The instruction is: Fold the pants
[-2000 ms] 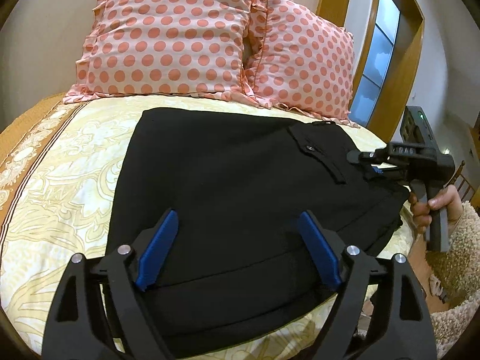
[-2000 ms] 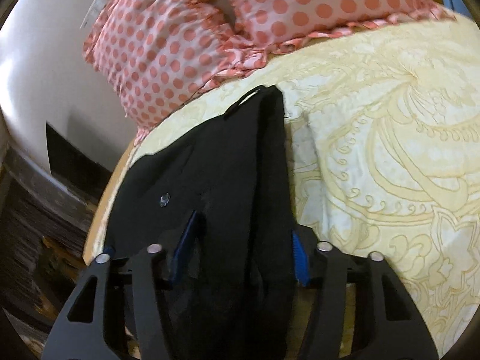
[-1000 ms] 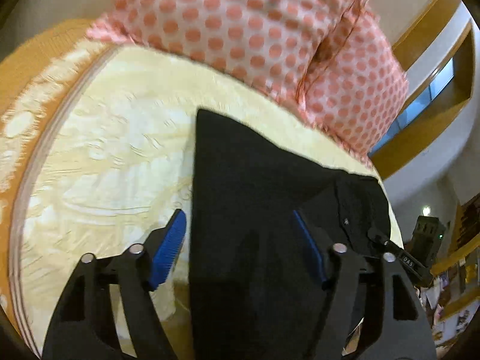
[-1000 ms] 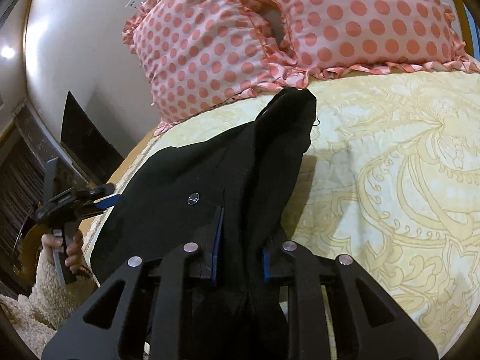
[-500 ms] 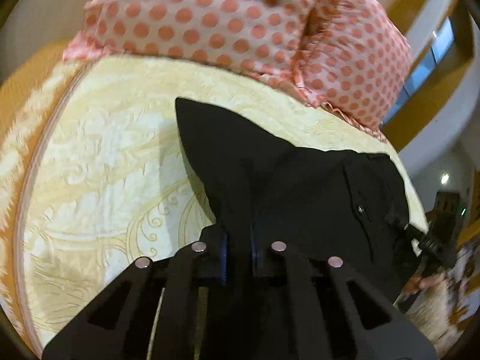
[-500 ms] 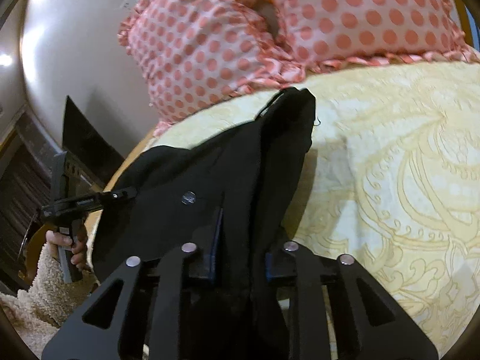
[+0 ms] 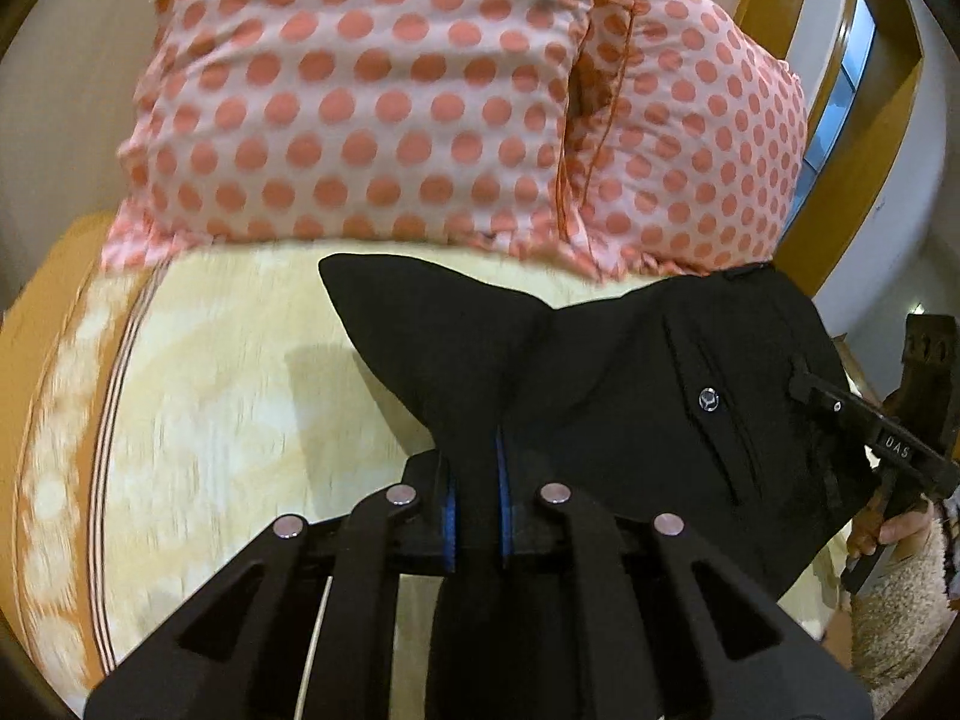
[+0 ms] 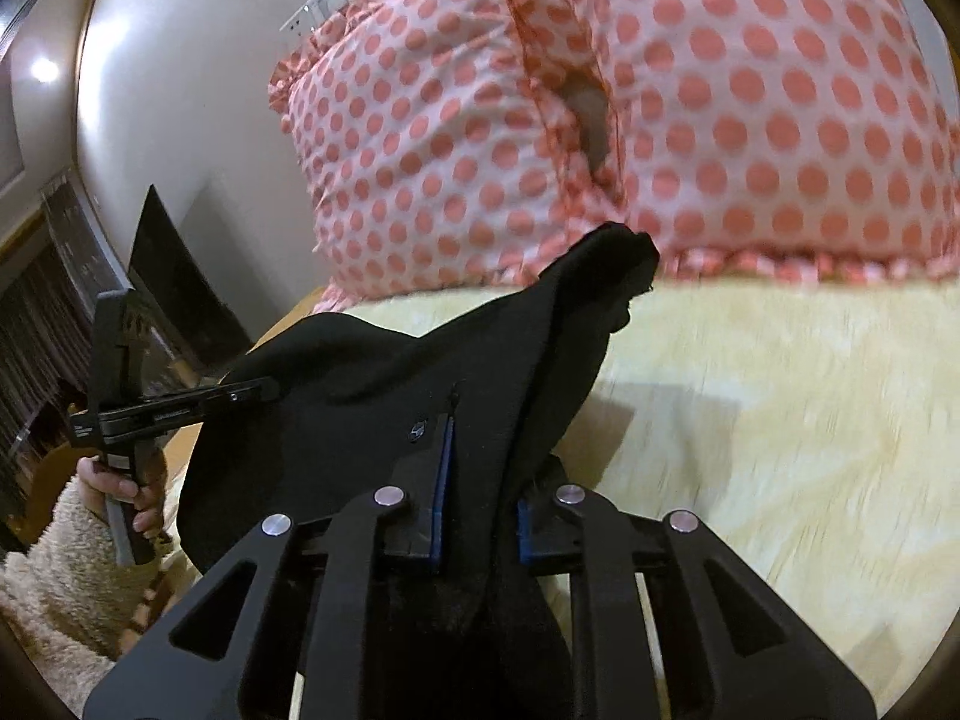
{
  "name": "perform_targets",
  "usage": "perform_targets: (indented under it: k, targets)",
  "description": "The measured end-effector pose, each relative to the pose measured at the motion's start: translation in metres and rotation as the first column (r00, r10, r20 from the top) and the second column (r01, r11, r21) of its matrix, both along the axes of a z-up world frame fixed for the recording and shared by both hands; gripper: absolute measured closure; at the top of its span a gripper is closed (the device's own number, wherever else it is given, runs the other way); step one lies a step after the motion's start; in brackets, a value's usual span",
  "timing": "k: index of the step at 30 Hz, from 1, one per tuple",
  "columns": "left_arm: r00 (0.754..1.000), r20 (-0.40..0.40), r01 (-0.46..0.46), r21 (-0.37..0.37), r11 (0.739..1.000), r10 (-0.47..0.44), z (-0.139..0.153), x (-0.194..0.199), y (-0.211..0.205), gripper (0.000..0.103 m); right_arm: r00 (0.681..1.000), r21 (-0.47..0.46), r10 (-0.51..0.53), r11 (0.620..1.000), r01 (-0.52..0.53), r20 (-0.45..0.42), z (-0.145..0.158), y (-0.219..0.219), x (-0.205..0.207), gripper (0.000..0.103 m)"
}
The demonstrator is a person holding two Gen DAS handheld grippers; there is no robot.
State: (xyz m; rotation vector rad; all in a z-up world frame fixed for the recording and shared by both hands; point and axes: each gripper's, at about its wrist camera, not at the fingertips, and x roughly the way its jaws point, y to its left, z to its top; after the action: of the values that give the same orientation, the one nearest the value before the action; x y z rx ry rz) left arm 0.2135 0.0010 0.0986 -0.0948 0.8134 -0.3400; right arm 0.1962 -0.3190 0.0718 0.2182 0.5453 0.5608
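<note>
Bedspread (image 7: 228, 396), cream with a pale gold pattern and blurred in both views, fills the lower half of each frame. Pillows (image 7: 384, 96) in pink with coral dots (two, side by side) lean against the wall from ten to two o'clock in both views. Black pants (image 7: 630, 372) hang lifted off the bedspread between the two tools, one corner peaking toward eleven o'clock in the left wrist view, a small metal button (image 7: 708, 399) showing at three o'clock. Left gripper (image 7: 477, 501) has its blue-padded jaws pressed together on a fold of the pants at six o'clock. Right gripper (image 8: 480, 510) likewise pinches the cloth (image 8: 372, 384) between its jaws, with a thicker bunch of fabric caught in it.
</note>
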Motion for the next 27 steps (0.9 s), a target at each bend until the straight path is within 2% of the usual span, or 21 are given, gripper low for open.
perform_targets:
  k: [3,5,7,9,11,13,14,16,18,21,23,25,26,27]
  targets:
    - [1.0,0.021,-0.013,0.014,1.0,0.013,0.005,0.037,-0.009,0.093,0.998,-0.018,-0.048,0.999,0.048,0.039,0.01,-0.007,0.027,0.086]
    - [1.0,0.022,-0.023,0.027,0.999,0.022,0.0,0.06,-0.013,0.093,0.997,-0.01,-0.075,0.997,0.075,0.025,0.007,-0.014,0.045,0.086]
    - [0.999,-0.004,-0.039,0.04,0.998,0.039,-0.014,0.087,-0.015,0.09,0.993,-0.01,-0.111,0.994,0.111,-0.04,-0.008,-0.022,0.068,0.086]
    - [0.996,-0.059,-0.063,0.057,0.996,0.066,-0.034,0.108,-0.015,0.086,0.972,-0.043,-0.165,0.986,0.16,-0.169,-0.035,-0.026,0.09,0.086]
    - [0.989,-0.108,-0.095,0.056,0.994,0.1,-0.053,0.119,-0.01,0.07,0.948,-0.039,-0.203,0.979,0.199,-0.243,-0.053,-0.034,0.097,0.085]
    - [0.982,-0.141,-0.125,0.027,0.992,0.128,-0.066,0.123,-0.003,0.06,0.94,0.009,-0.202,0.977,0.213,-0.275,-0.057,-0.041,0.099,0.084]
    - [0.98,-0.146,-0.133,0.011,0.991,0.133,-0.069,0.124,0.0,0.059,0.934,0.008,-0.206,0.976,0.217,-0.293,-0.057,-0.041,0.1,0.082]
    - [0.979,-0.145,-0.14,0.029,0.99,0.143,-0.068,0.124,-0.001,0.057,0.929,-0.032,-0.237,0.971,0.238,-0.283,-0.056,-0.037,0.1,0.078]
    - [0.978,-0.135,-0.154,0.067,0.986,0.161,-0.065,0.123,-0.005,0.052,0.923,-0.081,-0.28,0.96,0.268,-0.265,-0.056,-0.035,0.096,0.064]
    - [0.979,-0.087,-0.177,0.071,0.982,0.183,-0.048,0.103,-0.003,0.049,0.91,-0.117,-0.337,0.941,0.317,-0.243,-0.049,-0.043,0.082,0.045]
    - [0.981,-0.031,-0.188,0.074,0.979,0.191,-0.034,0.085,0.0,0.031,0.887,-0.134,-0.424,0.905,0.405,-0.182,-0.036,-0.053,0.064,0.044]
    - [0.981,0.043,-0.192,0.076,0.979,0.189,-0.017,0.061,-0.001,0.019,0.869,-0.16,-0.491,0.864,0.477,-0.061,-0.017,-0.055,0.041,0.045]
    - [0.983,0.078,-0.17,0.061,0.984,0.165,-0.008,0.043,-0.005,0.017,0.877,-0.157,-0.479,0.869,0.47,-0.025,-0.011,-0.052,0.032,0.045]
    - [0.986,0.085,-0.151,0.05,0.987,0.146,-0.004,0.037,-0.01,0.016,0.901,-0.162,-0.433,0.889,0.429,0.006,-0.004,-0.043,0.021,0.045]
